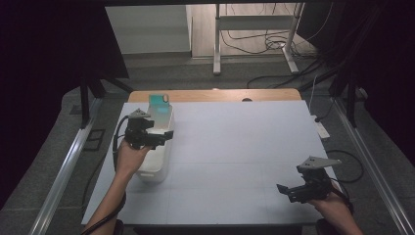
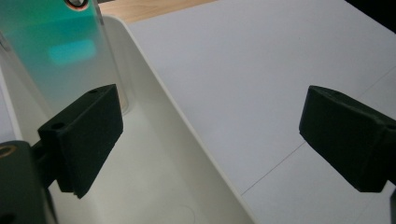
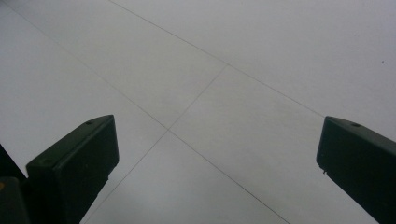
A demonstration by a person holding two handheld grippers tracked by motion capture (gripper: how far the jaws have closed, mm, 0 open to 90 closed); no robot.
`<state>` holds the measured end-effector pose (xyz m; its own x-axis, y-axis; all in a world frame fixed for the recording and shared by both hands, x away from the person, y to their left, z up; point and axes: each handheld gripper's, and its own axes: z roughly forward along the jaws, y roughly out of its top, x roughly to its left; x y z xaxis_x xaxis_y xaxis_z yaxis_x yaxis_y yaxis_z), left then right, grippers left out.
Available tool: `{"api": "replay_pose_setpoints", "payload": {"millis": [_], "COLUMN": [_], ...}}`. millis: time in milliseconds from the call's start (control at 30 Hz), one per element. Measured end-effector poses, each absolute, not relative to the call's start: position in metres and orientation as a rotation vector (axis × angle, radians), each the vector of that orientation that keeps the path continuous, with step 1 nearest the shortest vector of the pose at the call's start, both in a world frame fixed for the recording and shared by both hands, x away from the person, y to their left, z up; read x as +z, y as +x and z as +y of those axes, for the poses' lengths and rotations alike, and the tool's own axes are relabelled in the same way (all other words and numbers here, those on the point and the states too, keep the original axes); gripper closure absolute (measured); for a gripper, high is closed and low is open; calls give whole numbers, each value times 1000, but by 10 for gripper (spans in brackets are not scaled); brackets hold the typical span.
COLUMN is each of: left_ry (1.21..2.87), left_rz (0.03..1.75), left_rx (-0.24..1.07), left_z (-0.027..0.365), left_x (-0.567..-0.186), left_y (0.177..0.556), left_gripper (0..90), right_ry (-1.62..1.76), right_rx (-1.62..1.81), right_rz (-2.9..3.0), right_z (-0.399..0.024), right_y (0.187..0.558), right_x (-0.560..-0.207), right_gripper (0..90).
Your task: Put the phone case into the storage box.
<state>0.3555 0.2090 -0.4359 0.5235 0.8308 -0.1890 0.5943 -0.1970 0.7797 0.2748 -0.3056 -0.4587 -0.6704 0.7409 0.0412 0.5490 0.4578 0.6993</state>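
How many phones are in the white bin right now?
1. A teal phone leans upright at the far end of the white bin, beyond the open left gripper. Nothing else visible inside.

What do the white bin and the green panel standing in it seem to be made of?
Bin: probably plastic, smooth and matte white, with thin moulded walls and rounded corners.
Panel: seems to be translucent plastic or glass, glossy teal. It shows a bright reflection, and its clear edge lets light through.

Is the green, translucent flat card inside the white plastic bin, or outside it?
Inside. The green translucent flat card stands against the far end of the white plastic bin, its lower part behind the bin's rim.
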Motion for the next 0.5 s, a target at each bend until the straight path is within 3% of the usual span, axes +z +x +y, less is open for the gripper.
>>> {"api": "replay_pose_setpoints", "payload": {"millis": [500], "left_ry": [1904], "left_rz": [1140], "left_rx": [335], "left_z": [206], "left_x": [-438], "left_y": [331], "left_gripper": [63], "right_ry": [1110], "right_rx": [1017], "right_rz": [2453], "right_z": [-305], "right_y": [275], "right_x": [-459], "right_gripper": [0]}}
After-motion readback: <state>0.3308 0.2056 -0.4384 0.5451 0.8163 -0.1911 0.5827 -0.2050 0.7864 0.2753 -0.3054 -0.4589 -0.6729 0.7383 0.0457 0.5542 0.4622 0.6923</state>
